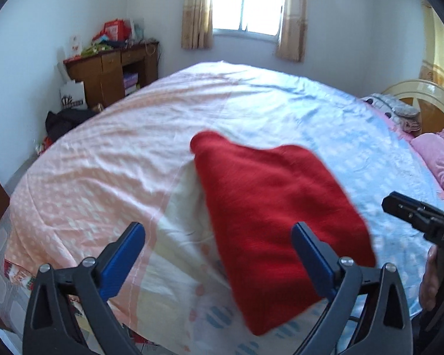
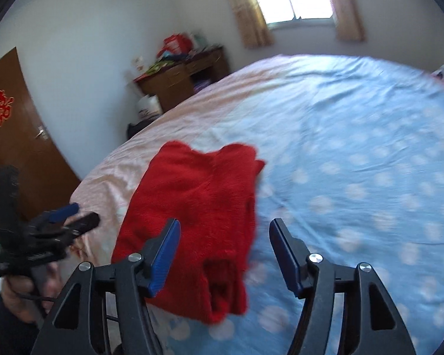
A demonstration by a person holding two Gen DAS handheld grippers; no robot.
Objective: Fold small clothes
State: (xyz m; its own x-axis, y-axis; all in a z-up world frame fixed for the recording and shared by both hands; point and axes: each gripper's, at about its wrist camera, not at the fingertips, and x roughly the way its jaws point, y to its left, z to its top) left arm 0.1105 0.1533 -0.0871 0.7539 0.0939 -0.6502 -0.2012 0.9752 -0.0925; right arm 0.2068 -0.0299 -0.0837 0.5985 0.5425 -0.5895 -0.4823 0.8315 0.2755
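Folded red garment (image 1: pixel 281 195) lying flat on the bed (image 1: pixel 103 153), with the left gripper (image 1: pixel 219 233) spread wide and the right gripper (image 2: pixel 225 233) partly spread, both empty and clear above its near edge, suggesting the fold is finished.

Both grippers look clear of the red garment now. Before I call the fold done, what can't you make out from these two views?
- Red garment: left wrist view blurs it, the right finger covers its near edge.
- Garment's underside and layer count: hidden in both views.
- Right wrist view: blur smears its far edge.
- Desk clutter: too small.
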